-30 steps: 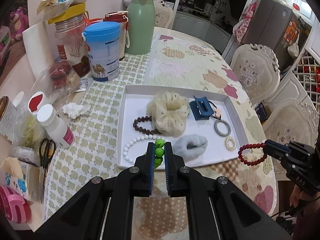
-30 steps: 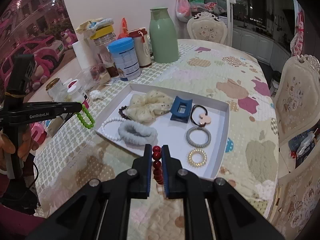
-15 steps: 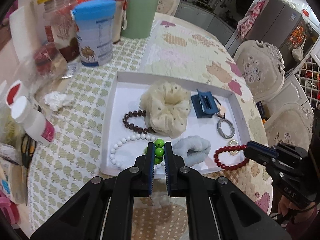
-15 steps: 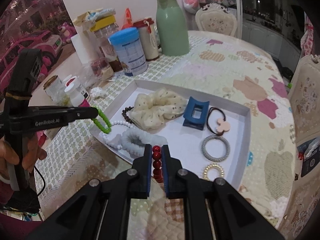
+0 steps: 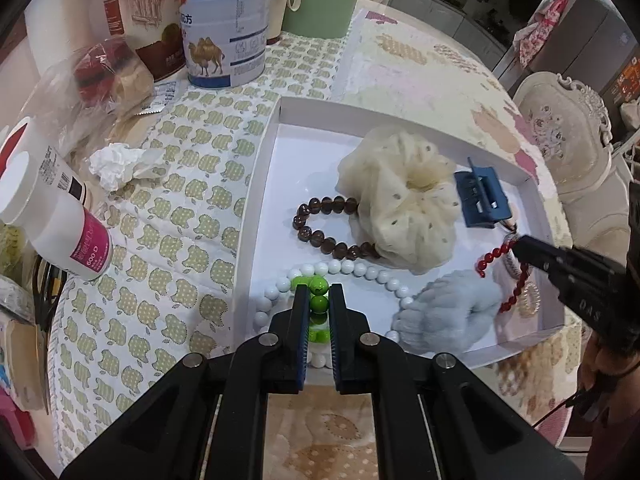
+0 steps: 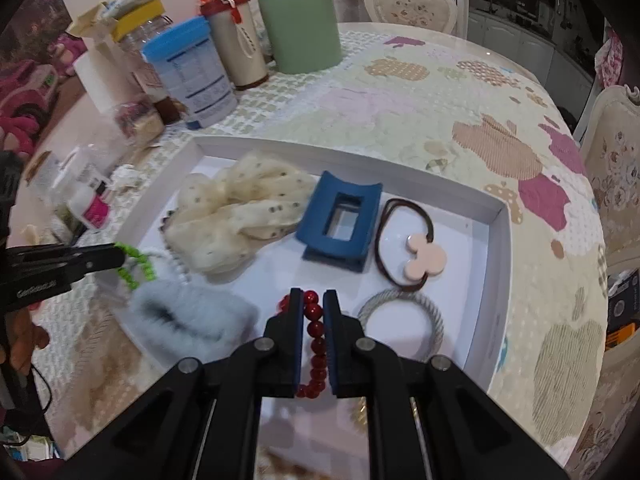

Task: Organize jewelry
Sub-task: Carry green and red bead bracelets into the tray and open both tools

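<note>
My left gripper (image 5: pixel 319 292) is shut on a green bead bracelet (image 5: pixel 319 302) and holds it over the near left part of the white tray (image 5: pixel 264 168), above a white bead bracelet (image 5: pixel 352 269). My right gripper (image 6: pixel 311 298) is shut on a red bead bracelet (image 6: pixel 314 326) over the tray's near side (image 6: pixel 498 304), between the grey fluffy scrunchie (image 6: pixel 192 316) and a grey twisted hair tie (image 6: pixel 436 316). The tray also holds a cream scrunchie (image 5: pixel 400 208), a brown bead bracelet (image 5: pixel 320 236), a blue claw clip (image 6: pixel 340 224) and a brown hair tie with a pink charm (image 6: pixel 424 256).
A blue-lidded tin (image 5: pixel 224 24), a green flask (image 6: pixel 298 16), jars, a white pill bottle (image 5: pixel 52 216), a crumpled tissue (image 5: pixel 116 160) and scissors crowd the table left of the tray. Ornate chairs (image 6: pixel 616 184) stand to the right.
Both grippers have moved forward and down over the tray with their bracelets. The red bracelet now hangs above the grey scrunchie and hair ties; the green one hangs over the white beads.
</note>
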A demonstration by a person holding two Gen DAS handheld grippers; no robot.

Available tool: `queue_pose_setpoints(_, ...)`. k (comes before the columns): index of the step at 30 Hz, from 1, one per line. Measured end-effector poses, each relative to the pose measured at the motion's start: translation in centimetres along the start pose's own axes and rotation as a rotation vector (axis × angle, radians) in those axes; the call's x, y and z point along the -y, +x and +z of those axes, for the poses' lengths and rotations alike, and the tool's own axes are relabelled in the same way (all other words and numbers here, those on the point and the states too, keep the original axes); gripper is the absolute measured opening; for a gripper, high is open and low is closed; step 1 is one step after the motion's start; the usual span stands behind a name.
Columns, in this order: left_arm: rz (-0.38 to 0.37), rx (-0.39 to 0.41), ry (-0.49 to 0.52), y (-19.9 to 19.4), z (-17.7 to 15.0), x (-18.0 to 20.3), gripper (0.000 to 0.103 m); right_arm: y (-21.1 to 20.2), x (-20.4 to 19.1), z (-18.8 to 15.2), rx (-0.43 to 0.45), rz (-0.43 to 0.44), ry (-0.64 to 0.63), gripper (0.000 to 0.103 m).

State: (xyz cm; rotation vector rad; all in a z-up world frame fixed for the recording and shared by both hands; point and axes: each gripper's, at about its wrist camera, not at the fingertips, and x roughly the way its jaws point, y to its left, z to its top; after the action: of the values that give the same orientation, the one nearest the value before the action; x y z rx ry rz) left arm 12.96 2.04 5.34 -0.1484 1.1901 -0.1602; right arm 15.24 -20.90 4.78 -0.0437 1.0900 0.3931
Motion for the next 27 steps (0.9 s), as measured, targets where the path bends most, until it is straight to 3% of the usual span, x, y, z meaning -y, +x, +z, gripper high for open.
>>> queue_pose_setpoints(8,0.038,-0.012,0.019,1.1,-0.2,0.3,0.000,2.2,0.0,0.0,-0.020,-0.042,-0.012,0.009)
queue_pose_setpoints(10,0.038,-0.014,0.020,1.2,-0.1,0.3,0.000,2.3,0.2,-0.1,-0.017,-0.056,-0.003,0.016)
queue_pose_setpoints(11,0.037,-0.019,0.020,1.3,-0.1,0.4,0.000,2.2,0.3,-0.2,-0.014,-0.063,0.006,0.023)
queue_pose_setpoints(13,0.045,-0.020,0.019,1.4,-0.1,0.4,0.000,1.5,0.5,-0.3,0.004,-0.058,0.019,0.027)
queue_pose_setpoints(18,0.050,0.010,0.004,0.9,-0.2,0.4,0.008,-0.2,0.3,-1.1,0.037,-0.050,0.041,0.027)
queue_pose_setpoints(27,0.097,0.077,0.032,-1.4,-1.0,1.5,0.008,-3.0,-0.7,-3.8,0.057,-0.054,0.119,0.038)
